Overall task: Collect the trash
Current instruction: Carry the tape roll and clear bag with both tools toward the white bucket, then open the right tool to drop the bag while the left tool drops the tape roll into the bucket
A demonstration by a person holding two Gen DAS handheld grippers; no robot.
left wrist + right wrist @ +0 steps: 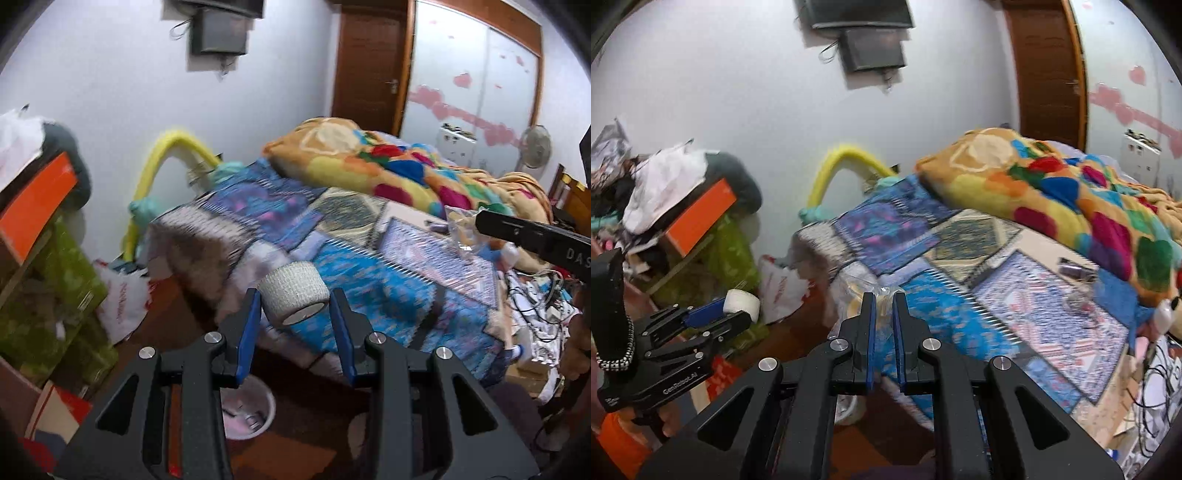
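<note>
My left gripper is shut on a white roll of bandage tape, held in the air above the near corner of the bed. The same roll shows at the tip of the left gripper at the left of the right wrist view. My right gripper is shut on a crumpled clear plastic bag with yellowish contents, which bulges out left of the fingers. A white bucket with pale scraps inside stands on the brown floor below the left gripper. A small dark wrapper lies on the bed.
The bed has a patchwork cover with a colourful blanket heaped at its far side. Green boxes, an orange box and a white carrier bag crowd the left. Cables lie at the right. A brown door stands behind.
</note>
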